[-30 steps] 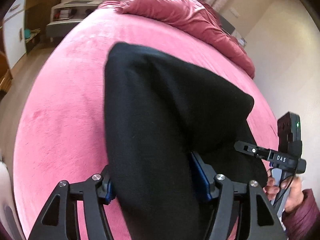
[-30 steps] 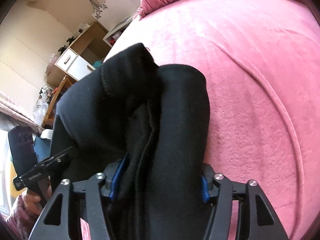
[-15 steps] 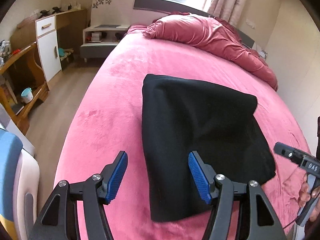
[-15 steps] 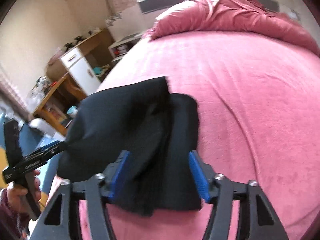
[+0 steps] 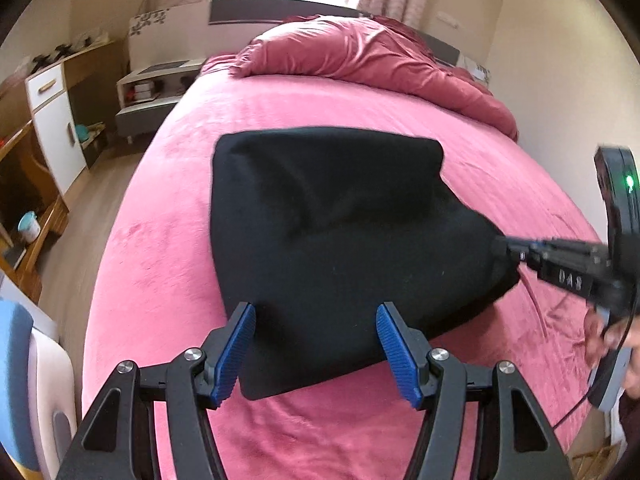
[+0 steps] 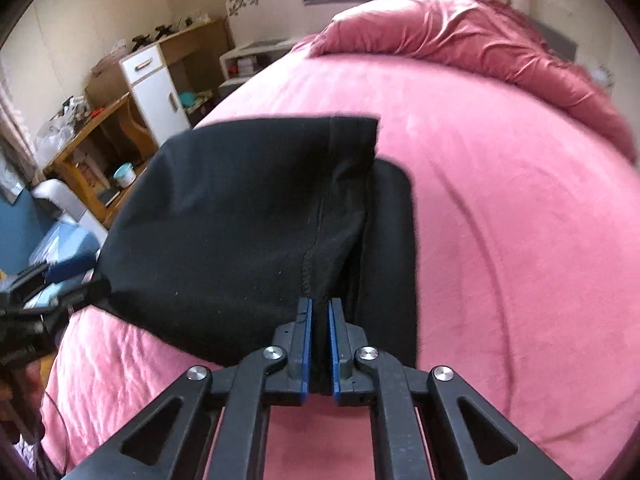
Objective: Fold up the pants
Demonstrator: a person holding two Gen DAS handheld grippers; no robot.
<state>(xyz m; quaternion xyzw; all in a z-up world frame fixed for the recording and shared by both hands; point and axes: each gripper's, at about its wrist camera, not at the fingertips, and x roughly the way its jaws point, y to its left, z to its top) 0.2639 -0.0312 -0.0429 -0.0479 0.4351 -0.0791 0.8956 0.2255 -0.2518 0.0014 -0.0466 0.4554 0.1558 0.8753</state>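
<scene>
Half a second ago both grippers stood open over the pants; now the right gripper (image 6: 319, 344) has clamped on the near edge by the seam, pulling the cloth taut there. That suggests another fold or a straightening tug is starting. The pants (image 5: 328, 232), already folded into a black bundle, lie on the pink bed (image 5: 168, 264). The left gripper (image 5: 316, 354) is spread wide, holding nothing, its blue pads (image 5: 236, 352) on either side of the bundle's near corner, seemingly just above the cloth.
</scene>
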